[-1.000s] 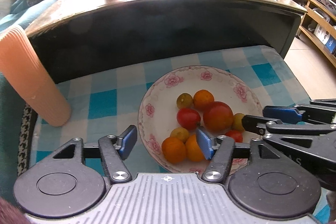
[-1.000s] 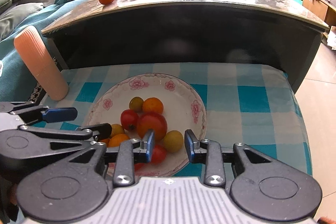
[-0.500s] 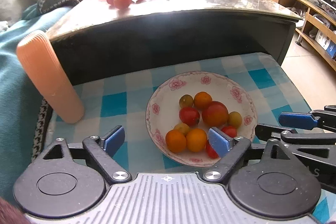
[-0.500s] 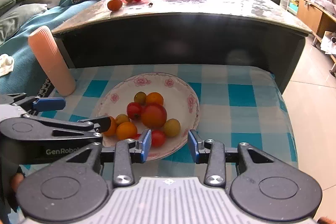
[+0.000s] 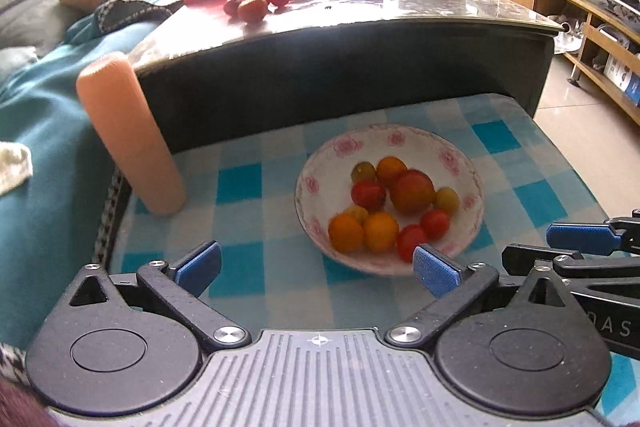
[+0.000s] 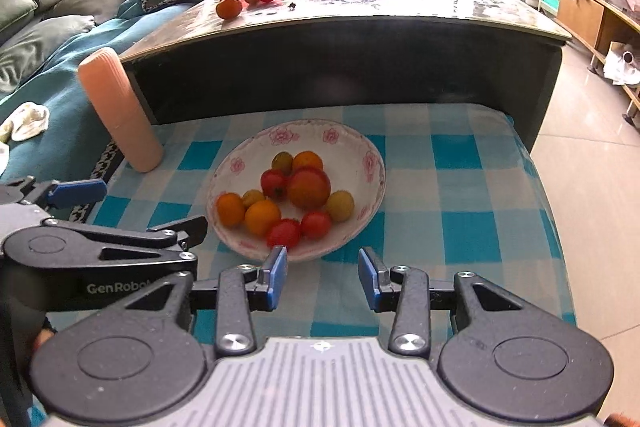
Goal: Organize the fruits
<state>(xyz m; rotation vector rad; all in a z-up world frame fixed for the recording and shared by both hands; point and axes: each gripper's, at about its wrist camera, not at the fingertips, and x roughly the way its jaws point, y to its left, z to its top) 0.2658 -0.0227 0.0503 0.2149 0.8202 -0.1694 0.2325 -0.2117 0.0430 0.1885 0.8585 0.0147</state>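
Fruits are seen in the left wrist view, gathered in a flower-rimmed plate on a blue checked cloth. The left gripper is held above the cloth at the plate's near edge; its jaws are opening, spread wide, with nothing between them. A peach cylinder leans beside a dark table.

From the right wrist view, the fruits are shown in the same plate. The right gripper is positioned just short of the rim, jaws parted and empty. More fruit is scattered on the tabletop.
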